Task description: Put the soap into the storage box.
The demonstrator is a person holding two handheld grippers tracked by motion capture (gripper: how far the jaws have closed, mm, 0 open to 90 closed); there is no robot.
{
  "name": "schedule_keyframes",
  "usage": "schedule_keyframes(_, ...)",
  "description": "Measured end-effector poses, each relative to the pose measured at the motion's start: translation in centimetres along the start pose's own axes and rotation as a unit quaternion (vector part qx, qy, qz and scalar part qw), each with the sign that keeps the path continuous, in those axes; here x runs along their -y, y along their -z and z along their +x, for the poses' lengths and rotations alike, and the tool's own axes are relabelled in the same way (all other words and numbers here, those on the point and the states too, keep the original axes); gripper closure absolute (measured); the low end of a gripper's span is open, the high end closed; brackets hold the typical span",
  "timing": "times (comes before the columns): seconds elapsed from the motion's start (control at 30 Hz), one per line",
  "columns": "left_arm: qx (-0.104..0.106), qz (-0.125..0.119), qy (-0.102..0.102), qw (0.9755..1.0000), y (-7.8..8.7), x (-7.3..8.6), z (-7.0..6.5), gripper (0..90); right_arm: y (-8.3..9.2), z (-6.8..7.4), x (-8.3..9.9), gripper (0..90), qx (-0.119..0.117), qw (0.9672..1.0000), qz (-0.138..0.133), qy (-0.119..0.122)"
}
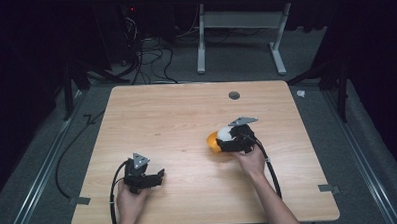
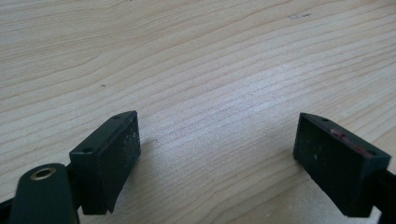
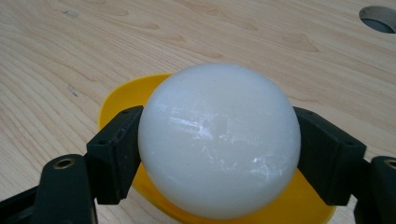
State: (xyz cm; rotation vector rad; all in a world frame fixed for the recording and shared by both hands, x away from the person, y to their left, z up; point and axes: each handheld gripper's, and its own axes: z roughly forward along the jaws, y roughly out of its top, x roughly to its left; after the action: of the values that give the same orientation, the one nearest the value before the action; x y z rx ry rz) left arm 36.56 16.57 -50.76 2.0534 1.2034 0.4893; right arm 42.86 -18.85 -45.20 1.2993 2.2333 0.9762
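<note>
White ball (image 3: 219,140) clamped between right tongs (image 3: 219,154), over yellow dish (image 3: 121,95); left tongs (image 2: 217,163) released.

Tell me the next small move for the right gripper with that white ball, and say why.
Probably lower the white ball a little and open the jaws. The right gripper has both pads pressed on the ball's sides, and the yellow dish lies right under and behind it on the table, so a short drop would likely seat it there. The left gripper rests open, away from it.
</note>
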Motion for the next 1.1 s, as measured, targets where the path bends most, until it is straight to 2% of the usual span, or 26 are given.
schedule_keyframes(0.63, 0.0, 0.0, 0.0, 1.0, 0.0, 0.0, 0.0, 15.2, -0.9, 0.1, 0.3, 23.3, 0.008, 0.9999, 0.015, 0.0)
schedule_keyframes(0.83, 0.0, 0.0, 0.0, 1.0, 0.0, 0.0, 0.0, 15.2, -1.0, 0.0, 0.3, 22.9, 0.003, 0.9999, 0.015, -0.006)
schedule_keyframes(1.0, 0.0, 0.0, 0.0, 1.0, 0.0, 0.0, 0.0, 15.3, -0.1, 0.0, 0.0, 23.8, -0.002, 0.9998, -0.016, -0.011)
schedule_keyframes(1.1, 0.0, 0.0, 0.0, 1.0, 0.0, 0.0, 0.0, 15.2, 0.4, 0.0, -0.3, 23.8, -0.001, 0.9997, -0.023, -0.008)
